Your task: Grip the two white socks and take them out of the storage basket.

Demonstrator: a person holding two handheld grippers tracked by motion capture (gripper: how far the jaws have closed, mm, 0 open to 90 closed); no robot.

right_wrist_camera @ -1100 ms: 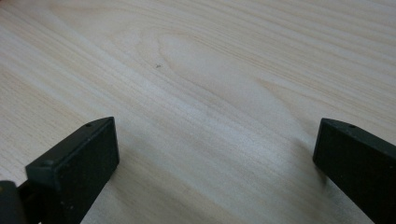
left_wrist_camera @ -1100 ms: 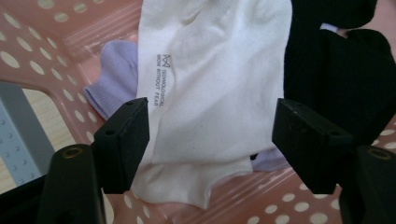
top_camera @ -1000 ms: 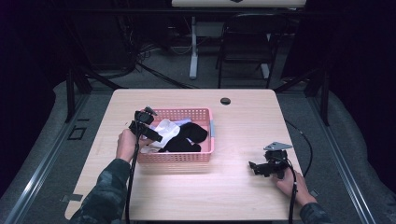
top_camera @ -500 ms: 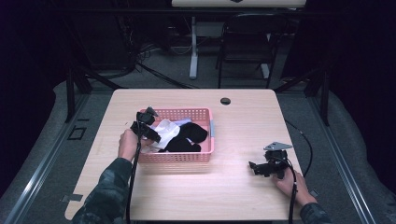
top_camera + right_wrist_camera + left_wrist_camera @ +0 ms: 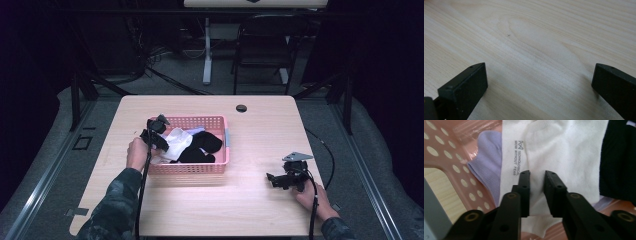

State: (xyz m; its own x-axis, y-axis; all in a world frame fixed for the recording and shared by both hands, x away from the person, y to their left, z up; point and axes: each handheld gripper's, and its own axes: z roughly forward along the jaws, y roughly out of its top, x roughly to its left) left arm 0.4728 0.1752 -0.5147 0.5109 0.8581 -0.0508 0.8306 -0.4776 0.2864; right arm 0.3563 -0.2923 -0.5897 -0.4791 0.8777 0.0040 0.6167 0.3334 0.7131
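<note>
a pink plastic basket sits on a light wooden table, left of centre. inside it lie a white sock, a lilac sock tucked partly under the white one, and black socks toward the basket's right. the left gripper reaches into the basket's left end from the person's left hand; its jaws have just been closing and now stand narrow, pinching a fold of the white sock between them. the right gripper rests low over bare wood near the table's right front, well apart from the basket, held in the right hand, its jaws spread wide with nothing between them.
</note>
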